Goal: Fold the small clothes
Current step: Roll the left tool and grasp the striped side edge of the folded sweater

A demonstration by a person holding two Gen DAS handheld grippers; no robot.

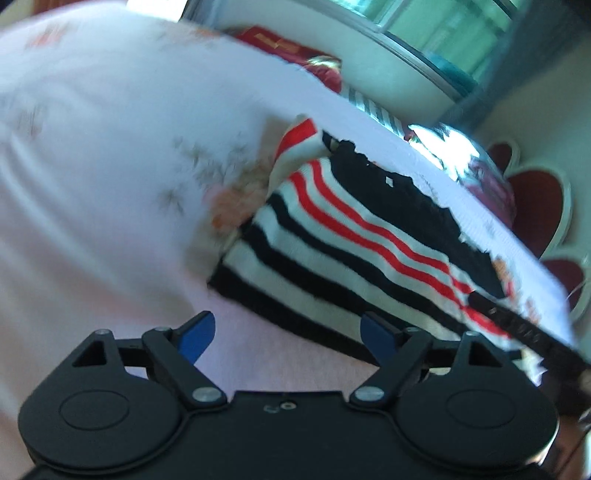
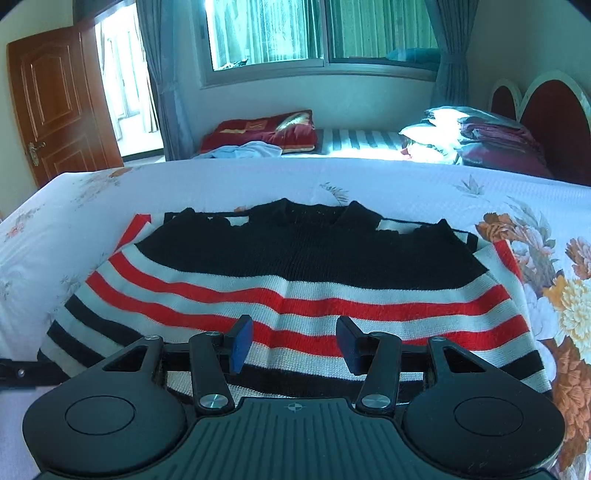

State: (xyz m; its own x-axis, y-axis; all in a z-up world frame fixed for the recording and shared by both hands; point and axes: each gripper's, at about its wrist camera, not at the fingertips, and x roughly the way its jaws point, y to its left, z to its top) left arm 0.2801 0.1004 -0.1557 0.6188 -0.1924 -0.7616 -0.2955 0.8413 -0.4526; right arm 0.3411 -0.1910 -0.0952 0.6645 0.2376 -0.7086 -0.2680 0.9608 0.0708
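Note:
A small knit sweater (image 2: 295,288), black at the top with red, white and black stripes below, lies flat on the floral bedspread (image 2: 480,192). Its sleeves look folded in along both sides. My right gripper (image 2: 295,341) hovers over the sweater's lower hem, jaws apart, nothing between the blue pads. In the tilted, blurred left wrist view the same sweater (image 1: 351,229) lies ahead and to the right. My left gripper (image 1: 288,338) stands wide open above the bedspread (image 1: 92,166) near the sweater's left hem corner, holding nothing.
A second bed (image 2: 351,142) with a red pillow (image 2: 262,129) and piled bedding (image 2: 480,136) stands behind. A wooden door (image 2: 55,103) is at the left, a window (image 2: 314,33) at the back, a red headboard (image 2: 546,110) at the right.

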